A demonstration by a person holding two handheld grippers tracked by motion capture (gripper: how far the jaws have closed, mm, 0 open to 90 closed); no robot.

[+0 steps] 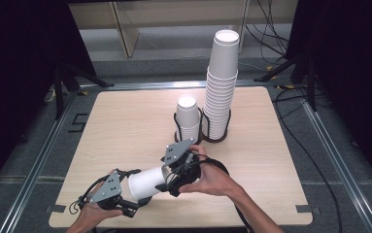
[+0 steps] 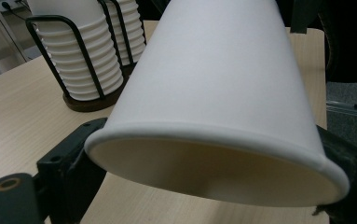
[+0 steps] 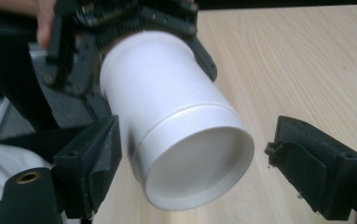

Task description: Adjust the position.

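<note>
With the left gripper (image 1: 134, 198) jaws clamped on the rim of the paper cup (image 1: 147, 182) at lower centre and the right gripper (image 1: 171, 178) jaws wide around its base, excess clamping may crush the rim.

The white paper cup (image 1: 147, 182) lies on its side above the light wooden table (image 1: 125, 126), in front of the black wire cup holder (image 1: 189, 136). Its wide rolled rim is between the left gripper's (image 1: 140, 191) black jaws. Its recessed bottom points toward the right gripper (image 1: 174, 177), between those spread jaws.
</note>
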